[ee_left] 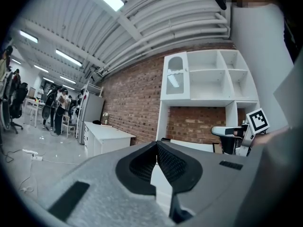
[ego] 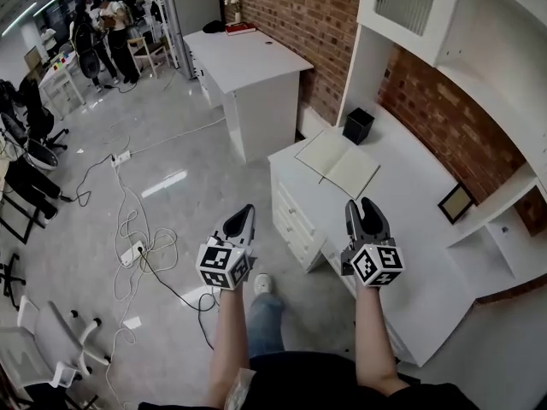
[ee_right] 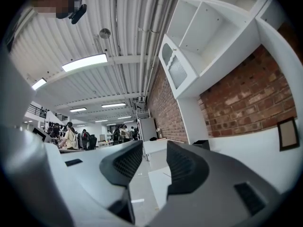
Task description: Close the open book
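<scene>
**Open book** (ego: 338, 162) — lies flat, pages up, on the white desk (ego: 419, 229) along the brick wall, toward the desk's far end. A black box (ego: 358, 125) stands just beyond the book, and a small picture frame (ego: 456, 202) stands by the wall to its right.

**My right gripper** (ego: 367, 210) hovers on my side of the book, apart from it. Its jaws are spread, with nothing between them.

**My left gripper** (ego: 243, 220) hangs over the floor, left of the desk — its jaws meet tip to tip and hold nothing.

A second white desk (ego: 248, 58) stands farther back.
</scene>
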The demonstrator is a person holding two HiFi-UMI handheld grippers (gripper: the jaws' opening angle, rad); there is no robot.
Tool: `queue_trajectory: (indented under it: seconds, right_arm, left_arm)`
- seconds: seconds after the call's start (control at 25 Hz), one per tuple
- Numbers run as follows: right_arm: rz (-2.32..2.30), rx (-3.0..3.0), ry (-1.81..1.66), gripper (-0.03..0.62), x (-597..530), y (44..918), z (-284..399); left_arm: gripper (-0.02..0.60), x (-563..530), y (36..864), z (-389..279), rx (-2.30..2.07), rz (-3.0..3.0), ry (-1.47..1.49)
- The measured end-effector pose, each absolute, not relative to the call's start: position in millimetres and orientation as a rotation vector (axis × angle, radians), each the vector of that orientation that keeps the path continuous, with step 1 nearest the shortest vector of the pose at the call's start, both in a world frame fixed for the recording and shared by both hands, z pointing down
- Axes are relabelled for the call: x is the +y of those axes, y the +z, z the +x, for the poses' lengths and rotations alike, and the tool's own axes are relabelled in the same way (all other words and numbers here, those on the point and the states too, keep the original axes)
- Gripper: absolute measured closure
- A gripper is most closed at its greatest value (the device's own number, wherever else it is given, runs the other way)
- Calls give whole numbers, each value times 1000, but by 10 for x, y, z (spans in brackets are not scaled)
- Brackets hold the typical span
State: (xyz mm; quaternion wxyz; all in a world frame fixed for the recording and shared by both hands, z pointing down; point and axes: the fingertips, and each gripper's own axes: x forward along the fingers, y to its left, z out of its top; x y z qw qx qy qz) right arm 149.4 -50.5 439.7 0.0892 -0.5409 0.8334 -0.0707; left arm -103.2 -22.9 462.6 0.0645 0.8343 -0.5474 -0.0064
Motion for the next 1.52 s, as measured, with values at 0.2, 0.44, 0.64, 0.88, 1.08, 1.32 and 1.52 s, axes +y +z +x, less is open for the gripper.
queue_trajectory:
  seconds: [0.2,0.44,0.64,0.88,1.08,1.32,1.52]
  right_arm:
    - [-1639,2485,-229,454,-912,4545,1357]
    - [-1713,2468,-296,454,-1415,4626,1299]
    - [-1780,2426,-319,454,-1927,4593,1229]
    - [-1875,2335,-328,454,-2463,4588,1218]
    - [-1928,2299,-324,454,-2700,4576,1249]
    - [-1958,2296,-352,454,-2852,4666,1301]
    - [-1973,2298,-378,454,-2991,4724,1370]
  left_arm:
    - [572,-609,4872,-1162,-1613,2496,-21]
    - [572,-1189,4946,-1234,-1524,2493,27]
    - [572,-1843,4825,-1265,-1440,2547,48]
    - [572,-2530,4791,-1278,-1336,2602,60]
    - [572,-2854,4808,-1185,-1262,2630,60]
    - [572,-3082,4801,-1080,-1233,2635,51]
    - [572,-3217,4748,-1031,-1231,2649,60]
